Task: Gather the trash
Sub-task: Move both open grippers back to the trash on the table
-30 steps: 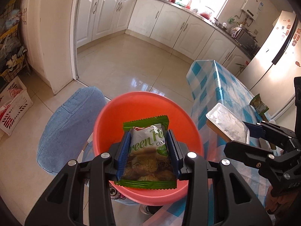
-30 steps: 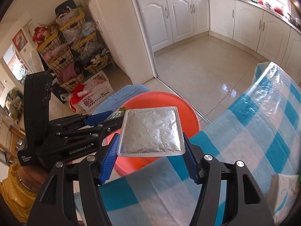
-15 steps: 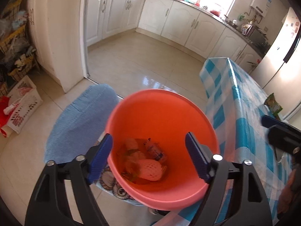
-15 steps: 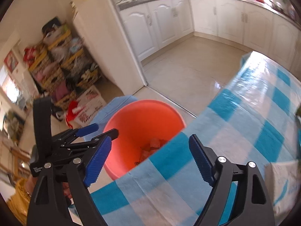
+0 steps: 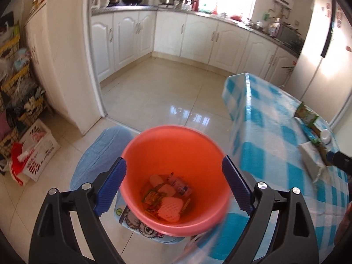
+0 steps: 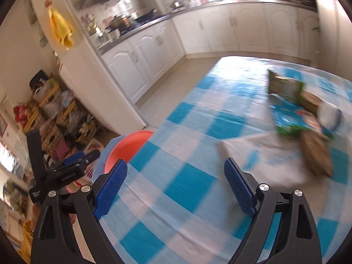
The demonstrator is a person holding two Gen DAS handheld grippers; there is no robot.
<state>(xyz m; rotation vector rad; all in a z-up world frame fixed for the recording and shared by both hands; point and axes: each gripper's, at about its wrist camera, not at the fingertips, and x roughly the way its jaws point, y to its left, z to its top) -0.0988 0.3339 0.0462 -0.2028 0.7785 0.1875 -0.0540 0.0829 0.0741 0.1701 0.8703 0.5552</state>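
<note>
An orange bucket (image 5: 176,145) stands on a blue stool beside the table, with several wrappers (image 5: 167,195) at its bottom. My left gripper (image 5: 173,187) is open and empty above the bucket's mouth. My right gripper (image 6: 176,189) is open and empty over the blue checked table (image 6: 198,132); the bucket's rim (image 6: 129,145) shows at its left. On the table lie a green packet (image 6: 286,88), a blue and green wrapper (image 6: 292,121), a brown bag (image 6: 316,154) and a white paper (image 6: 253,151). The view is blurred.
The blue stool (image 5: 99,154) is under the bucket. A white basket (image 5: 37,147) and stacked crates (image 5: 19,96) stand on the floor at the left. White cabinets (image 5: 176,37) line the far wall. A white lid (image 5: 325,134) lies on the table.
Both grippers opened and let go: the green cookie packet and the silver foil pack dropped into the bucket. The right gripper has since swung right over the table. The left gripper has drawn back.
</note>
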